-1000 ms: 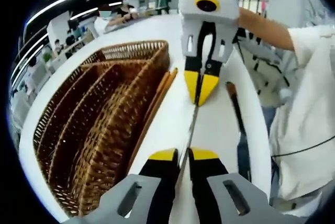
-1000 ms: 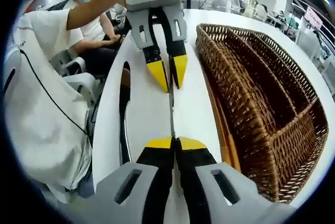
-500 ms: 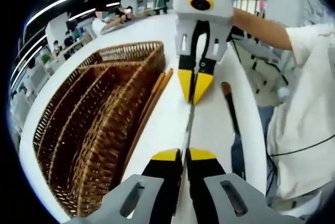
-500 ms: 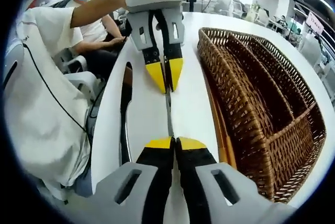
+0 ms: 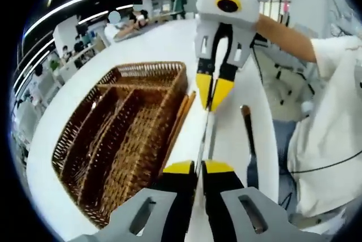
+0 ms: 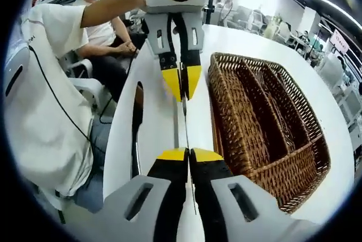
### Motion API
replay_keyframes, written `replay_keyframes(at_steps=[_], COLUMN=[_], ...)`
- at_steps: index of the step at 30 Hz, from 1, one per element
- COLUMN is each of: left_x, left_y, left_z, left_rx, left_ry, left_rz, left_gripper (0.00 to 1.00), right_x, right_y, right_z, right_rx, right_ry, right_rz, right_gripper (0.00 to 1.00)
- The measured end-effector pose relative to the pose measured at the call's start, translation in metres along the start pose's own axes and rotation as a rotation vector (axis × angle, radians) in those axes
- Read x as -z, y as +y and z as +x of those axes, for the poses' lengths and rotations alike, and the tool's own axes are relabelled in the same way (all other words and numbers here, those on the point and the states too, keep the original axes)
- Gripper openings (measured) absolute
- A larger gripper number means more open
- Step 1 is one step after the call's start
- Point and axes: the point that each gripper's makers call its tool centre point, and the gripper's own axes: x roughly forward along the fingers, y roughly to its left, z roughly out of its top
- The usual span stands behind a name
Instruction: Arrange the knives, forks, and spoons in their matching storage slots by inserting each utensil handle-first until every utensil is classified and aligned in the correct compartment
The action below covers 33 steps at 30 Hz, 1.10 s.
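No utensils sit in the brown wicker three-slot basket (image 5: 121,134) yet; both tongs, left (image 5: 198,167) and right (image 6: 189,154), pinch shut on opposite ends of one thin silver utensil (image 5: 205,134) above the white surface (image 5: 153,41), dark-handled knife (image 6: 136,129) waiting.

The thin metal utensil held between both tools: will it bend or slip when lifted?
The utensil looks straight between the left tool and right tool, so probably stiff. Its smooth, narrow metal may slip or twist if either grip loosens.

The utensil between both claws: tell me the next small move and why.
Probably swing the slim metal utensil sideways over the wicker basket. The left claw and right claw each pinch one end, it hangs above the white table, and the basket's compartments lie beside it.
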Motion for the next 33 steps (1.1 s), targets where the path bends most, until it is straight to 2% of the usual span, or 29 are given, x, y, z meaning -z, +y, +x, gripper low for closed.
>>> replay_keyframes(at_steps=[1, 12, 26, 29, 33], left_x=[-0.003, -0.016, -0.011, -0.009, -0.006], left_y=[0.003, 0.021, 0.057, 0.07, 0.077], left_z=[-0.003, -0.021, -0.024, -0.022, -0.019], left_rx=[-0.018, -0.048, -0.072, -0.081, -0.075], left_ry=[0.002, 0.007, 0.03, 0.034, 0.041], left_rz=[0.031, 0.037, 0.044, 0.045, 0.036], left_gripper=[0.04, 0.04, 0.04, 0.04, 0.04], right_x=[-0.003, -0.021, -0.03, -0.031, -0.03], right_y=[-0.003, -0.026, -0.059, -0.069, -0.076], right_z=[-0.002, -0.011, 0.002, 0.007, 0.011], right_rx=[0.016, 0.028, 0.031, 0.042, 0.036], right_ry=[-0.004, -0.01, -0.02, -0.028, -0.028], right_rz=[-0.016, -0.045, -0.054, -0.08, -0.075], right_gripper=[0.01, 0.01, 0.01, 0.01, 0.01])
